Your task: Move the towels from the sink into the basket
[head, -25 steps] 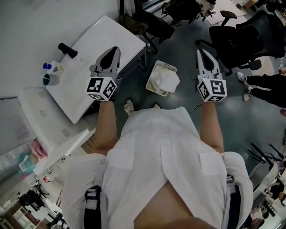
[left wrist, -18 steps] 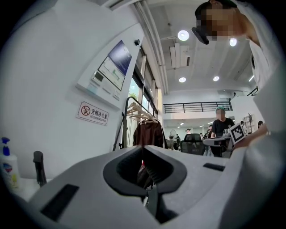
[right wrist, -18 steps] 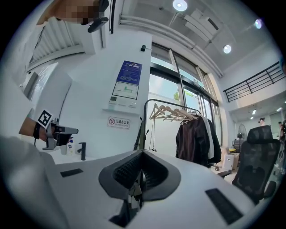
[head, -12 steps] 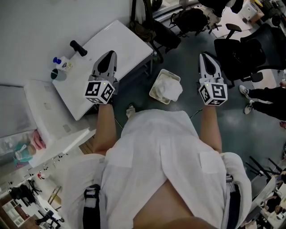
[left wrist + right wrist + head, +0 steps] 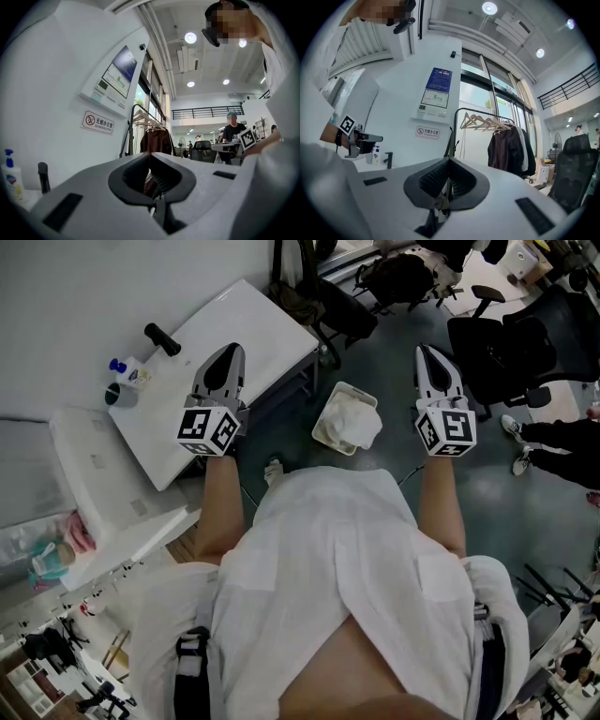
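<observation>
One view, the head view, shows towels seemingly in basket.

The right gripper has its jaws pressed together with nothing between them. Beyond them a white wall carries a no-smoking sign, a clothes rack holds a dark coat, and at far left the left gripper hangs above a black faucet
</observation>
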Motion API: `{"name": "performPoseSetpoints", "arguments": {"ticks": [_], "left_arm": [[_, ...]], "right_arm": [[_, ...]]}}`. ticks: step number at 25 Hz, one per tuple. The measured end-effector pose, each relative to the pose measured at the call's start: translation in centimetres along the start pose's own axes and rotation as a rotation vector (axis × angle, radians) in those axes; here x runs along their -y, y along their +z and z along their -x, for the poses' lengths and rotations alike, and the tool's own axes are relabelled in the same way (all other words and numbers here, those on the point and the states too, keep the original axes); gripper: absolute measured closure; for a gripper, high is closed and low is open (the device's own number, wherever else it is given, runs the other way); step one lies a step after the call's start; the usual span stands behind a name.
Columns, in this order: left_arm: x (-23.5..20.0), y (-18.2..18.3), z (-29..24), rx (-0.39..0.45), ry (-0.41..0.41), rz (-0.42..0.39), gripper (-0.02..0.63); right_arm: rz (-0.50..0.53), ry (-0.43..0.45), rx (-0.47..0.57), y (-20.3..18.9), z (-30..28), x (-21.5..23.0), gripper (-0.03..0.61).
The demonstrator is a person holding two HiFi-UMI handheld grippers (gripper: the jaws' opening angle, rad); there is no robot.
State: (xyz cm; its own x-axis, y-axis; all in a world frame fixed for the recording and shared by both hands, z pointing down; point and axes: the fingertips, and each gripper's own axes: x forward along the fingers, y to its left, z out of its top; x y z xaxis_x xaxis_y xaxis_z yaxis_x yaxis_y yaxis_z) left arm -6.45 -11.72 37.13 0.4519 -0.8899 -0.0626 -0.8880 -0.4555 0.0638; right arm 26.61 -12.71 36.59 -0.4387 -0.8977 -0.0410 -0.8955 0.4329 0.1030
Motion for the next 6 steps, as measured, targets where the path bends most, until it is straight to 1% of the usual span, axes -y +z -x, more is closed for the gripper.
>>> {"name": "performPoseSetpoints", "arguments": {"ticks": [6], "left_arm": [[0.56,-0.22,-0.39,-0.001,-0.012,-0.001,0.595]], "right_arm": [[0.006,-0.001,0.001,-0.03,0.19,0.25,0.552]]}}
